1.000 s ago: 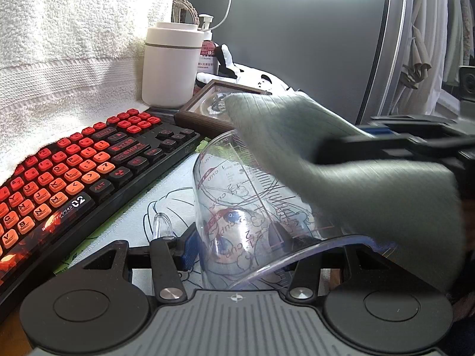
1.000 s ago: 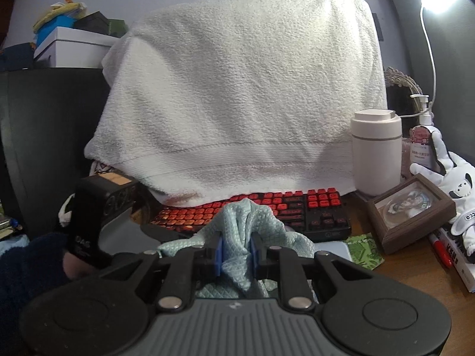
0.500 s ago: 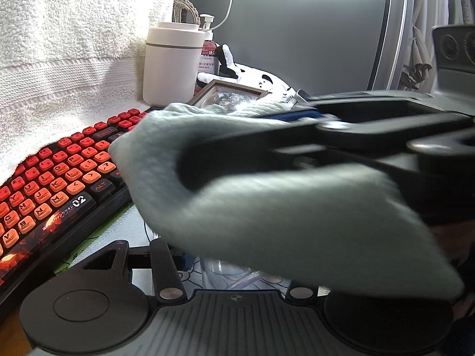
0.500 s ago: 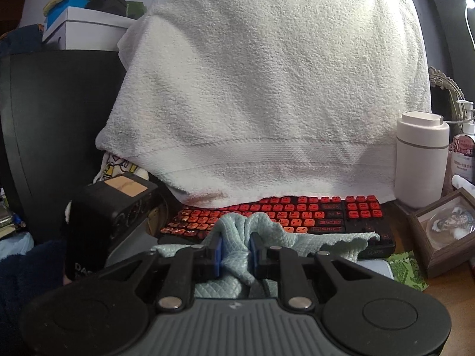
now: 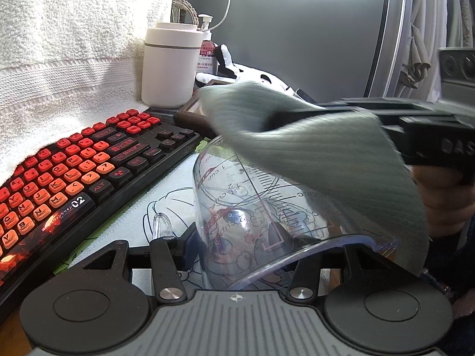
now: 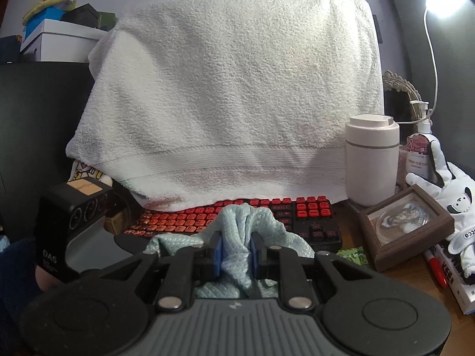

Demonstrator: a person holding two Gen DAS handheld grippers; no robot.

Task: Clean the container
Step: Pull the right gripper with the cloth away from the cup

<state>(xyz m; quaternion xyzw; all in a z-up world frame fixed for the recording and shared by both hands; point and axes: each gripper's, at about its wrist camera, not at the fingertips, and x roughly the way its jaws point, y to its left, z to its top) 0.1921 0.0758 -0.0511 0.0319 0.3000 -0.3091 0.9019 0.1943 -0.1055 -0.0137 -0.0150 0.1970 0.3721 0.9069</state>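
Clear measuring cup [image 5: 267,207] clamped in left claw [image 5: 267,252]; right claw [image 6: 234,252] pinching cloth [image 6: 237,231] above it.

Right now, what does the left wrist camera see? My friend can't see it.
A clear measuring cup is held in the left tool, and a grey-green cloth in the right tool drapes over its far side. A red keyboard and white towel lie left.

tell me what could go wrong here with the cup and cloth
The clear plastic measuring cup lies tilted between the left gripper's fingers; a hard wipe could twist it loose. The pale blue-green cleaning cloth, pinched in the right gripper, hangs loose and might snag the red and black keyboard alongside.
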